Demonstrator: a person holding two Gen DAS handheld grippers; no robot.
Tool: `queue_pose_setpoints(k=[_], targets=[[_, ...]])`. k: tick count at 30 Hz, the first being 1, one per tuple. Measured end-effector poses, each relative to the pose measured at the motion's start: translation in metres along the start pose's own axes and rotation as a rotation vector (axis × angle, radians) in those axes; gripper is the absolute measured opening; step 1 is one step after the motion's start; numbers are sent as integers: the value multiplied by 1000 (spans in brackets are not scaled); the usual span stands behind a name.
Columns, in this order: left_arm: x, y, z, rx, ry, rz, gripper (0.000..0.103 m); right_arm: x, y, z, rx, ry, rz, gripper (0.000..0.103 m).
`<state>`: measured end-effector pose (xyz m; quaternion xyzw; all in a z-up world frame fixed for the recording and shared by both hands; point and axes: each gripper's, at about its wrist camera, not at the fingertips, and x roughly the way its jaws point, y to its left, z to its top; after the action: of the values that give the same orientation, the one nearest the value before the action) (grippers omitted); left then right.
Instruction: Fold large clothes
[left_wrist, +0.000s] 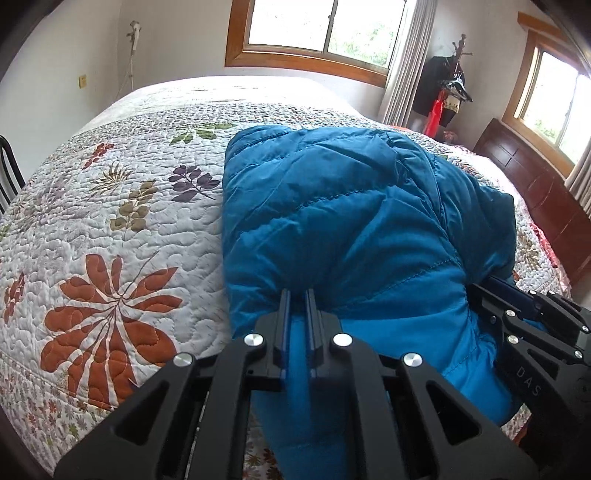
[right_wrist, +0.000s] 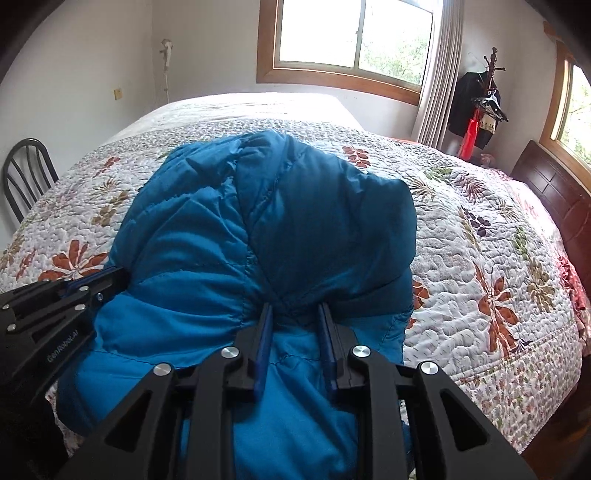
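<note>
On the near half of the bed, the blue quilted jacket (left_wrist: 351, 206) lies bundled on the floral quilt (left_wrist: 110, 236), its near edge gathered up toward both cameras and its bulk stretching away toward the far window (left_wrist: 321, 29). The long axis runs roughly front to back, directly ahead of both sets of jaws.

The left gripper (left_wrist: 297, 295) is clenched on a thin pinch of the near hem. The right gripper (right_wrist: 295, 308) grasps a thicker fold of the same edge, its jaws standing wider around the padding. Both sit side by side on that edge, near one another, neither clearly closer to the garment's centre. Any fold forward would likely carry this edge away from the person, over the far portion.

The left wrist view shows open quilt to the jacket's left and a dark headboard (left_wrist: 535, 184) at right. The right wrist view alone shows a chair (right_wrist: 27, 170) at far left and the jacket's right boundary.
</note>
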<state>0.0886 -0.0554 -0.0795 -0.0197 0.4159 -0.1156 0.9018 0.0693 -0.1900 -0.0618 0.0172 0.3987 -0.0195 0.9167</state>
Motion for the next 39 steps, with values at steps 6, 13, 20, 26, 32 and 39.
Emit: queue_pose_setpoints(k=[6,13,20,26,32,39], targets=[[-11,37,15,-64,38,-50,51,-32,-20,13,29,-27,69,83],[16,57,23,-108,115,-170,65,3,-57,19,138,91,138,87],[54,64,22,-191,173,-378,83,57,-92,0,318,213,385,99],[83,64,19,-277,235,-545,83,80,-100,-8,389,253,535,100],[65,59,22,-237,162,-556,51,57,-87,2,352,203,561,58],[35,78,48,-224,42,-546,47,32,-48,51,215,101,557,48]])
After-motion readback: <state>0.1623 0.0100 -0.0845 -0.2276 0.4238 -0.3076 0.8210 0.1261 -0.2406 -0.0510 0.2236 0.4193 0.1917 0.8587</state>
